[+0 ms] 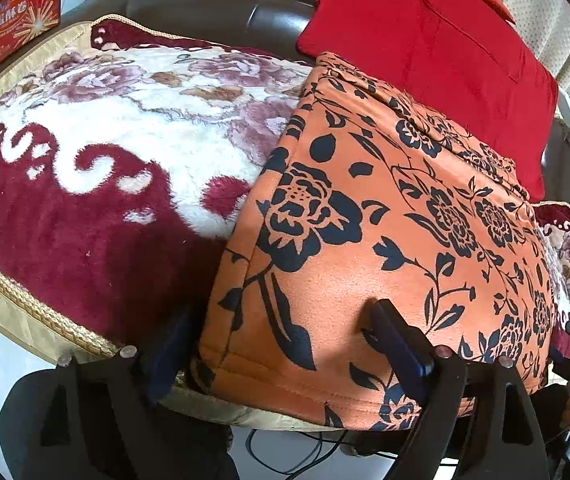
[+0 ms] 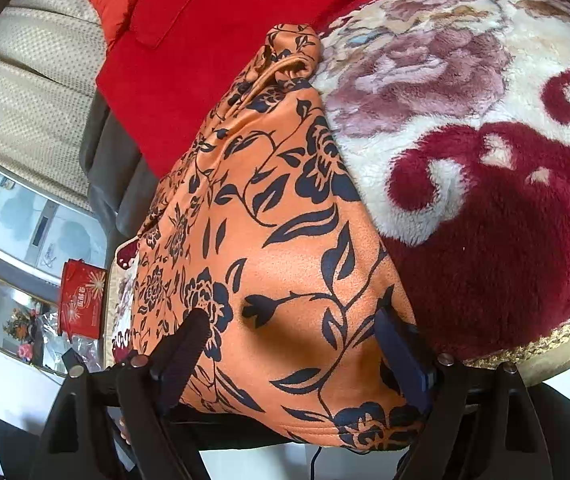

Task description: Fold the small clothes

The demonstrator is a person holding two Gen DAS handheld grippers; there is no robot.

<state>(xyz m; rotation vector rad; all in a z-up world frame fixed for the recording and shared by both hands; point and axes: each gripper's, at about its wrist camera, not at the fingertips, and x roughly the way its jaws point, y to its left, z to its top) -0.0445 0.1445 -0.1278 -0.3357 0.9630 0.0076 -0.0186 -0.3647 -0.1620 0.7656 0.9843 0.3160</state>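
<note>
Orange floral garment [image 1: 385, 220] lies folded on a plush red-and-cream cushion [image 1: 97, 152]; left tool [image 1: 281, 336] and right tool [image 2: 291, 332] both spread wide over its near edge, pinching nothing.

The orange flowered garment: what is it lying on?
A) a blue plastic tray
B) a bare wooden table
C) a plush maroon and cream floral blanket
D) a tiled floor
C: the orange garment with its dark flower print rests on the fluffy maroon and cream floral blanket, which shows beside it in both wrist views.
</note>
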